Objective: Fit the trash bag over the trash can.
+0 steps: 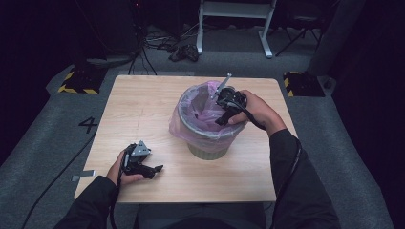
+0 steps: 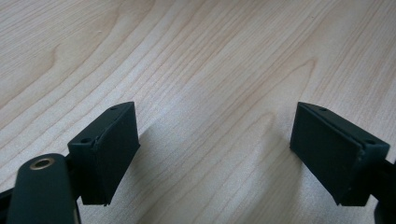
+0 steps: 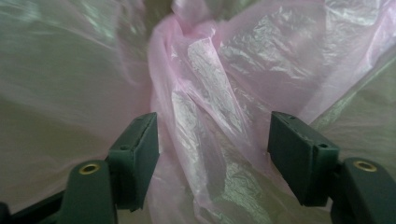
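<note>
Both tools gape wide: left tool [image 1: 155, 169] on wooden table [image 1: 143, 109], right tool [image 3: 212, 158] inside pink-lined bin [image 1: 188, 125].

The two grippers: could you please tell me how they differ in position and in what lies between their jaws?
The left gripper sits low over the bare wooden table, with nothing but wood grain between its jaws. The right gripper reaches into the bin, with a fold of the pink bag between its jaws. Both are open and hand-held.

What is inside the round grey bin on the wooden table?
A crumpled pink plastic liner lines the round grey bin, with the right gripper dipping in, open. The liner covers the bottom.
</note>
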Demonstrator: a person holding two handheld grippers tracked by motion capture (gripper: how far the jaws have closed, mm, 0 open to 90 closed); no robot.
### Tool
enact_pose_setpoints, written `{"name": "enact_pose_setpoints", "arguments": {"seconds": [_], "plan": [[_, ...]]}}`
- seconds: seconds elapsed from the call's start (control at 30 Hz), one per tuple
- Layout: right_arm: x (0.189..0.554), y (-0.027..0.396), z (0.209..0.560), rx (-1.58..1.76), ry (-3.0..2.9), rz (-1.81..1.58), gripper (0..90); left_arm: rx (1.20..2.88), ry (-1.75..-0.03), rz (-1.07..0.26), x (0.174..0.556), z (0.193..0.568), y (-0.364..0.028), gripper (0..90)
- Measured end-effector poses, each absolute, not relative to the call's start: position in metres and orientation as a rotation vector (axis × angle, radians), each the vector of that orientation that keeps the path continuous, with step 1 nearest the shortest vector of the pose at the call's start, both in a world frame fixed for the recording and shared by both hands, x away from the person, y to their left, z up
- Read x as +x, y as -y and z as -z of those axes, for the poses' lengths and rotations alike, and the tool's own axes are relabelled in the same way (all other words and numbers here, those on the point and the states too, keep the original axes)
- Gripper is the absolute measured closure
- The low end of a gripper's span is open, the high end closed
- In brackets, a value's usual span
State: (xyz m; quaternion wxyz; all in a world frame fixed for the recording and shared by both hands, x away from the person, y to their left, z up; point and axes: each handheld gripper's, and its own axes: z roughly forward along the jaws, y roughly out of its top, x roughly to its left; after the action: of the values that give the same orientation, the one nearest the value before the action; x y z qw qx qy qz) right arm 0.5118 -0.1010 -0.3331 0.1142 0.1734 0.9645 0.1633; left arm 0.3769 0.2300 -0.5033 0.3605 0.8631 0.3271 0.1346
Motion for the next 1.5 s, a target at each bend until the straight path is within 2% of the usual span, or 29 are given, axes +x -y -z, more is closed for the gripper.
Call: {"name": "enact_pose_setpoints", "arguments": {"seconds": [0.13, 0.63, 1.03, 1.5], "plan": [[0.512, 0.100, 0.336, 0.514, -2.841, -0.432, 32.2, 2.224, -0.843, -0.347, 0.377, 0.503, -0.230, 15.2], [0.512, 0.100, 0.340, 0.469, -2.873, -0.410, 35.2, 2.225, -0.844, -0.347, 0.377, 0.503, -0.230, 15.1], [0.513, 0.097, 0.341, 0.485, -2.907, -0.325, 31.6, 2.227, -0.844, -0.351, 0.377, 0.503, -0.230, 15.1], [0.509, 0.104, 0.331, 0.515, -2.807, -0.550, 27.3, 2.227, -0.846, -0.348, 0.377, 0.503, -0.230, 15.0]]}}
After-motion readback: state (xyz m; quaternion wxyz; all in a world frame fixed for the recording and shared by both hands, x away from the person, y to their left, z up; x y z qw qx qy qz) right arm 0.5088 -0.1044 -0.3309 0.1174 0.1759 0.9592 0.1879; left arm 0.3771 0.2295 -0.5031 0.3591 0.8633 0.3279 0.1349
